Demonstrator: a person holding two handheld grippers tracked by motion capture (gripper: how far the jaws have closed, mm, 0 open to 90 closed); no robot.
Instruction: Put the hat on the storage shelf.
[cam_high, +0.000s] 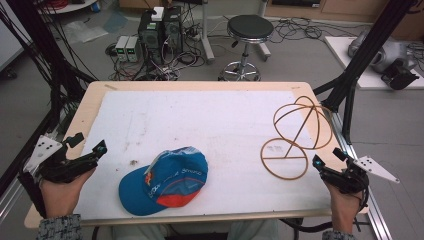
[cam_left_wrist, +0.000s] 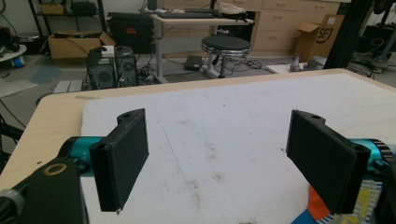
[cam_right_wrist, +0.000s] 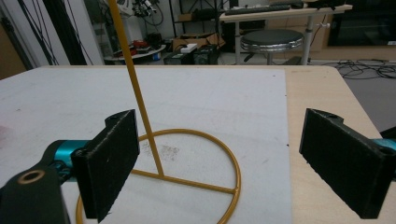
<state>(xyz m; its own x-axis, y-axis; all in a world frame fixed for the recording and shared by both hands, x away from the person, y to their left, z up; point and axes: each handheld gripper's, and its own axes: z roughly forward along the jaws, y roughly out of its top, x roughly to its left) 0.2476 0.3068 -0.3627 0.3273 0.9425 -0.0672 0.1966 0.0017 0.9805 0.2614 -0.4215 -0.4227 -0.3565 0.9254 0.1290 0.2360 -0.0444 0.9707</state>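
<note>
A blue baseball cap (cam_high: 165, 180) with orange panels lies on the white mat (cam_high: 200, 120) near the front edge. Its rim peeks into the left gripper view at the cap's corner (cam_left_wrist: 322, 207). A gold wire stand (cam_high: 300, 132), with a round base and a looped top, rests at the mat's right side. My left gripper (cam_high: 100, 148) is held open at the table's left edge, left of the cap, with nothing between its jaws (cam_left_wrist: 217, 140). My right gripper (cam_high: 316, 161) is open just right of the stand's base. The stand's pole (cam_right_wrist: 140, 102) rises past its left jaw.
The wooden table (cam_high: 90, 107) carries the mat. Black frame posts (cam_high: 370, 50) stand at the right and left corners. Beyond the far edge are a round stool (cam_high: 249, 27), computer towers (cam_high: 160, 30) and cables on the floor.
</note>
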